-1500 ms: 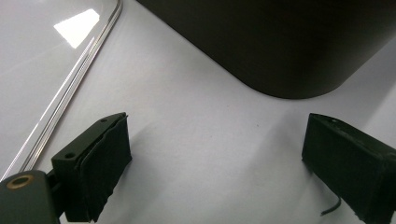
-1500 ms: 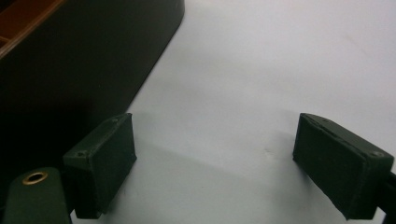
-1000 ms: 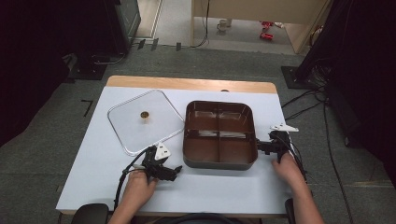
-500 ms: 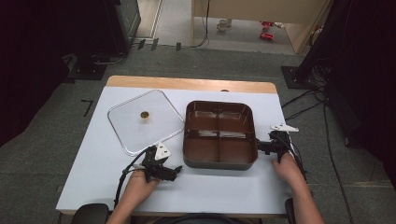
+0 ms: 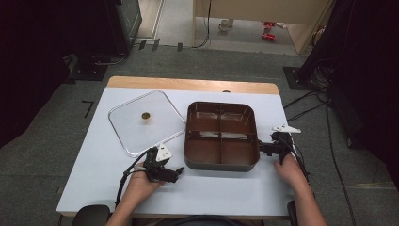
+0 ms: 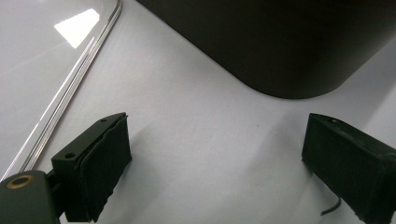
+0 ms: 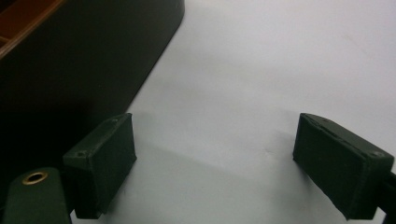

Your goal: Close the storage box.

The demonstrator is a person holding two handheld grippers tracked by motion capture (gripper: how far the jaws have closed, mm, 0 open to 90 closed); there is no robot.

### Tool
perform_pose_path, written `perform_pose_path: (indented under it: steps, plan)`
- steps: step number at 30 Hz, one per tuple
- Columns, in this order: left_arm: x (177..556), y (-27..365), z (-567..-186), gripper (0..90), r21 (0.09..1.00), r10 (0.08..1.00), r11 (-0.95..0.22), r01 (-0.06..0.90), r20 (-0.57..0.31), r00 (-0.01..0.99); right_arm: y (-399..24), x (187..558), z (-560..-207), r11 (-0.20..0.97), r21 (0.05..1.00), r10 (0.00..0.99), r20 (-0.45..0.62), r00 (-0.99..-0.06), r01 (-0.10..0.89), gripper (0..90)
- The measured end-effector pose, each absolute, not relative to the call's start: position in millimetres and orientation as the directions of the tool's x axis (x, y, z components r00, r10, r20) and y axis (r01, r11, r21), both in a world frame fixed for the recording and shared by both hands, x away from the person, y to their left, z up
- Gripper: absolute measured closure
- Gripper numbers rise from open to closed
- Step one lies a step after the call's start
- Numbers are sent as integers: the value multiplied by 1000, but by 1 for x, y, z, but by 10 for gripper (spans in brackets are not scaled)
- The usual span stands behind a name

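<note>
Brown tray (image 5: pixel 221 162), clear lid (image 5: pixel 136 134)

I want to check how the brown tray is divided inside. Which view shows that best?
The high view: it looks down into the brown tray and shows four compartments. The left gripper view catches just a dark rounded outer corner; the right gripper view shows its dark side wall and a sliver of the brown inside.
</note>
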State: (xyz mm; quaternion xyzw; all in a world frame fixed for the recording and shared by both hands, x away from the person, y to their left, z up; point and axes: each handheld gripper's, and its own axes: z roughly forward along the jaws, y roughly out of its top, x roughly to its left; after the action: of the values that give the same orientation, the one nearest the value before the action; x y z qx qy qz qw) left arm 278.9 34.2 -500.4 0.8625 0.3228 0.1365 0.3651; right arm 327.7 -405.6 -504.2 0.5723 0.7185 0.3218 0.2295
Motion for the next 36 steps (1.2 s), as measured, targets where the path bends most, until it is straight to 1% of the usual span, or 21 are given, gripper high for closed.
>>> perform_pose_path:
  steps: [18,22,24,25,27,28,29,30,33,35,36]
  plan:
    - [279,33,-500,74,715,663,-522,464,-2,749,-406,328,-504,138,725,970,39,-240,675,124]
    - [280,29,-499,59,698,675,-527,485,-2,737,-406,328,-504,138,724,970,39,-240,675,124]
    - [283,26,-495,61,663,675,-553,504,1,738,-406,328,-504,138,725,970,39,-240,675,124]
    - [283,26,-495,62,663,675,-553,504,1,738,-406,328,-504,138,725,970,39,-240,675,124]
    - [284,25,-491,80,642,678,-563,521,-1,735,-406,328,-504,137,725,970,39,-240,675,124]
    - [284,26,-490,106,643,681,-559,523,-3,732,-406,328,-504,137,725,970,39,-240,675,124]
    - [285,27,-488,156,643,684,-553,530,-12,729,-406,328,-504,138,725,970,39,-240,675,124]
    - [286,28,-487,181,637,684,-548,542,-33,729,-406,328,-504,137,725,970,39,-240,675,124]
    - [287,29,-483,184,631,678,-545,552,-56,733,-406,328,-504,137,725,970,39,-239,675,124]
    - [287,29,-482,187,630,675,-553,546,-46,737,-406,328,-504,137,725,970,39,-239,675,124]
    - [286,29,-479,206,633,673,-553,541,-44,739,-406,328,-504,137,725,970,39,-240,675,124]
